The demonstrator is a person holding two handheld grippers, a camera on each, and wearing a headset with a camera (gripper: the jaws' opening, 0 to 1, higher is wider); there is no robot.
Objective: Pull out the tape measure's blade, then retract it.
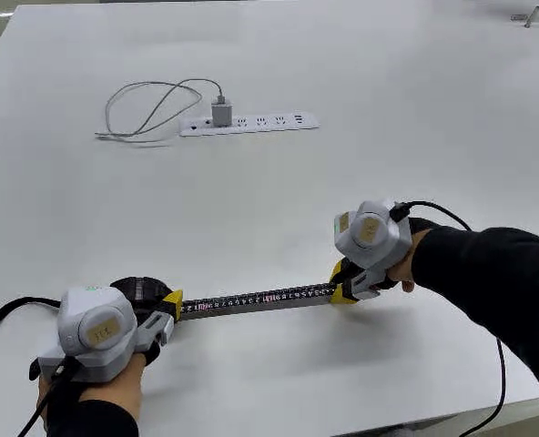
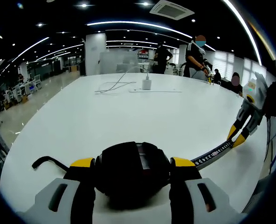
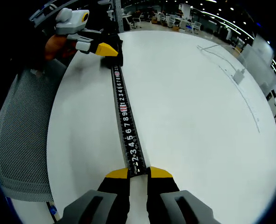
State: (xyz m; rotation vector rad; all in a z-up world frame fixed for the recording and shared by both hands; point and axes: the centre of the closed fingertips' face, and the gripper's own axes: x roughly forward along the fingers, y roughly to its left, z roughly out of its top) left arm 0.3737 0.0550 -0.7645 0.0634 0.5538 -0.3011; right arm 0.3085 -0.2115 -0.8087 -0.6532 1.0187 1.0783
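On the white table (image 1: 279, 55), the left gripper (image 2: 134, 164) squeezes one black tape measure (image 1: 140, 289), and the right gripper (image 3: 139, 173) pinches its one blade (image 3: 124, 112)

- Open-plan office/lab hall: ceiling light strips (image 2: 142, 23) + AC vent (image 2: 170, 8) high above left gripper (image 2: 132, 162).
- Desks, chairs (image 2: 31, 83) far off to its left.
- Big white worktable (image 1: 361, 64) w/ power strip (image 1: 251, 122) ahead of it.
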